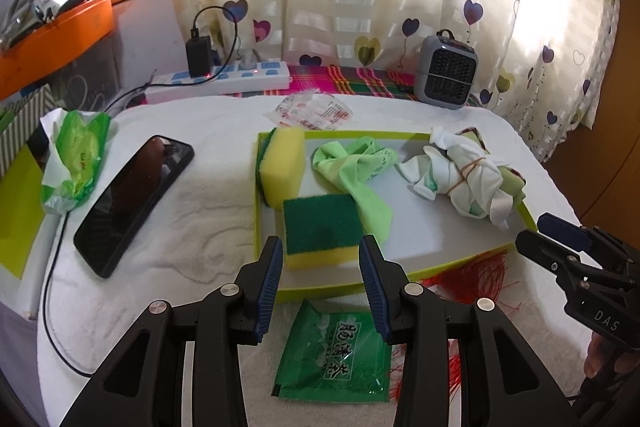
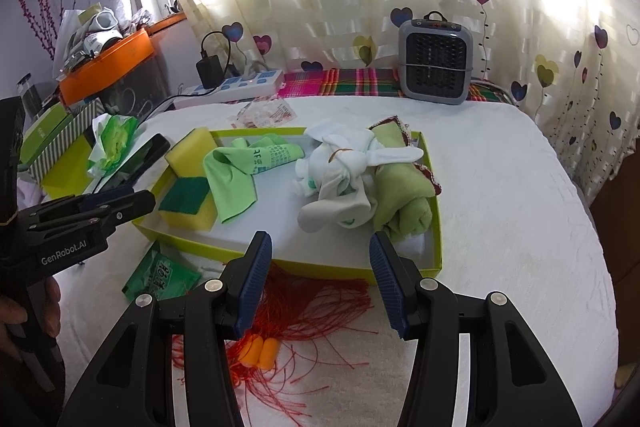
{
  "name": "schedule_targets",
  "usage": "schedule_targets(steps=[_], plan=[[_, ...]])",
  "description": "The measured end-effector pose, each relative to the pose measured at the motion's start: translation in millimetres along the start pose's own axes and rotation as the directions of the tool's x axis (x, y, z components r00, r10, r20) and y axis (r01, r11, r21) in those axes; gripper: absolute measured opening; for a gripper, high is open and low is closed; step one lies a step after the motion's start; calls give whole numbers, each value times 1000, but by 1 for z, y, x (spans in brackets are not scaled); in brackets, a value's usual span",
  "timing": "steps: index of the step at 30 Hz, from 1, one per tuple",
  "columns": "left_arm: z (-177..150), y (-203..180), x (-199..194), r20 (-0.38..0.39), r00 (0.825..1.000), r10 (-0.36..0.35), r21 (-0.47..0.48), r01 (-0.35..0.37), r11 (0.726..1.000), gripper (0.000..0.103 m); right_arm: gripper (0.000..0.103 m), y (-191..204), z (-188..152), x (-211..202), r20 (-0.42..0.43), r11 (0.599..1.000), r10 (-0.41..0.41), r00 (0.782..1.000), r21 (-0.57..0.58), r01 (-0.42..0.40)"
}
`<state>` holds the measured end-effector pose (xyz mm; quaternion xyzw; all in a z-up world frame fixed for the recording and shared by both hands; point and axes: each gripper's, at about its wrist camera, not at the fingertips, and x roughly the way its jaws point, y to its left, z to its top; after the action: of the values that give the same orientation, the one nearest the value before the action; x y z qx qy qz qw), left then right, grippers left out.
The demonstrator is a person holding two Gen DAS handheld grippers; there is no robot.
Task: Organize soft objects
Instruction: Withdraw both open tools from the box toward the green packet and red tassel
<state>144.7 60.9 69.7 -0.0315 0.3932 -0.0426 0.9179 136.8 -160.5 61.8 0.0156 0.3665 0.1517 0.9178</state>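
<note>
Ahead of L gripper (image 1: 322, 281): sponge (image 1: 320, 229).

2 sponges (image 1: 318, 231), 1 green cloth (image 1: 352, 171), 1 sock bundle (image 1: 460, 179), 1 tray (image 1: 400, 267), 1 phone (image 1: 132, 203), 1 heater (image 1: 446, 73).

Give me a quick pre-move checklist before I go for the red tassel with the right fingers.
1. Right gripper open with nothing between its fingers: ok.
2. Left gripper open and holding nothing: ok.
3. Red tassel outside the tray, on the white cloth just below the right gripper: ok.
4. Orange earplugs lying among the tassel strands, liable to be caught with them: not ok.
5. Free space on the tray floor between the green cloth and white socks: ok.
6. Tassel strands tangled under the tray edge: cannot tell.
</note>
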Motion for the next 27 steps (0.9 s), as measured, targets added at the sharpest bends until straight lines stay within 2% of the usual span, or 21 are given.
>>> schedule_targets(steps=[19,27], plan=[[-30,33,-5,-10,1000,-15,-97,14,995,38,52,-4,-23,-6,-13,998,3,1000,57,-3],[-41,42,0,-28,998,-53,-115,49,992,38,52,-4,-37,-8,-34,998,9,999,68,-7]])
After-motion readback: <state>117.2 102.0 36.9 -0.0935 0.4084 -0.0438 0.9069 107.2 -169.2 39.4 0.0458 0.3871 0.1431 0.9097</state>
